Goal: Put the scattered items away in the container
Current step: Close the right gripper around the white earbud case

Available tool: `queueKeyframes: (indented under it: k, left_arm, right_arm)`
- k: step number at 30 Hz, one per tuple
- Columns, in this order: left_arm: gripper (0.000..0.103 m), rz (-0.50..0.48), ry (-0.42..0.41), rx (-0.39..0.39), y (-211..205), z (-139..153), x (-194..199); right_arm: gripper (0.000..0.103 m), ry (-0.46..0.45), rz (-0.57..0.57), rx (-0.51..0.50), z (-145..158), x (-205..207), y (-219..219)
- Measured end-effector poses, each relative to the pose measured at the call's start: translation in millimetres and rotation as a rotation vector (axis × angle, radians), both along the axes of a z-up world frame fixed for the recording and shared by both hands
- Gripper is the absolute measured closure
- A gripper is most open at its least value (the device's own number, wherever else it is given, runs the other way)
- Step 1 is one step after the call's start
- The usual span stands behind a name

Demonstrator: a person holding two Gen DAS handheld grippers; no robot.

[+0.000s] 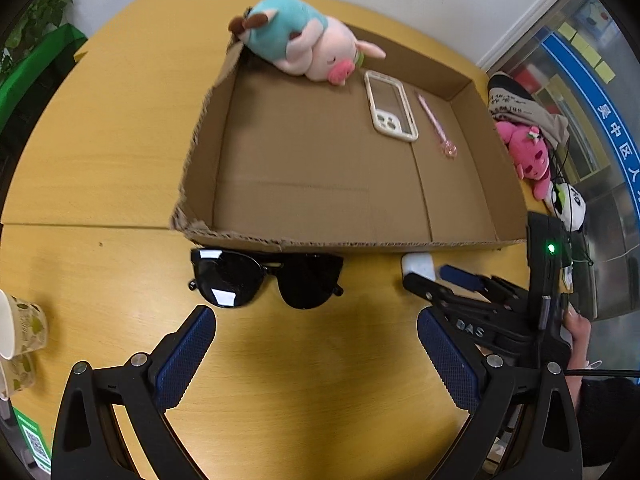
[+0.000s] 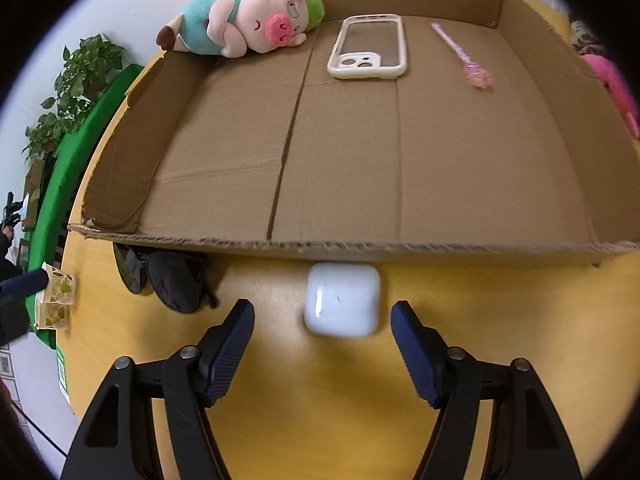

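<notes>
A shallow cardboard box (image 1: 472, 96) (image 2: 120, 184) lies on the yellow table. Inside it are a plush pig (image 1: 304, 40) (image 2: 248, 20), a cream phone case (image 1: 390, 106) (image 2: 370, 46) and a pink pen (image 1: 436, 126) (image 2: 460, 54). Black sunglasses (image 1: 266, 280) (image 2: 168, 280) lie on the table against the box's near wall. My left gripper (image 1: 316, 328) stands open just short of them. A white earbud case (image 2: 342, 300) (image 1: 418, 265) rests on the table by the same wall. My right gripper (image 2: 322, 312) (image 1: 432, 278) is open, its fingers either side of the case's near end, not touching.
A patterned paper cup (image 1: 22, 326) (image 2: 56, 296) stands at the table's left edge. A pink plush (image 1: 526, 154), a panda toy (image 1: 570, 204) and a cloth bag (image 1: 516, 106) sit right of the box. A potted plant (image 2: 76, 88) and a green board are at the left.
</notes>
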State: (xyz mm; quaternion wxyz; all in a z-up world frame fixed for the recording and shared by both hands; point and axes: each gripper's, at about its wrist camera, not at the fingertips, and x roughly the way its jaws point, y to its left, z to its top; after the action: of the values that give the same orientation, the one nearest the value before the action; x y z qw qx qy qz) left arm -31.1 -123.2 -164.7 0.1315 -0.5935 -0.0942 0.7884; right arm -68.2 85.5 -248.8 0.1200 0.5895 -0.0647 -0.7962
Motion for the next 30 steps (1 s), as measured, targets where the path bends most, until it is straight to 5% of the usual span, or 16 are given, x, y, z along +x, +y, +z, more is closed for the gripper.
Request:
queueKeyframes:
  k: [4,14,23,26,30]
  left_arm:
    - [0.001,-0.011,-0.015,-0.007,7,-5,1]
    - [0.001,-0.078,-0.081,0.113,40,-21,1]
    - [0.004,-0.338,-0.208,0.163,123,-63,5]
    - [0.006,-0.409,-0.254,0.17,142,-76,9]
    - [0.007,-0.48,-0.3,0.161,161,-90,15]
  right_arm:
    - [0.061,0.014,0.027,0.027,-10,-5,0]
    - [0.061,0.003,0.131,-0.008,-18,28,17]
    - [0.06,0.069,0.331,0.004,-16,75,31]
    - [0.049,0.077,0.361,0.019,-15,86,43]
    - [0.048,0.09,0.407,0.023,-14,91,48]
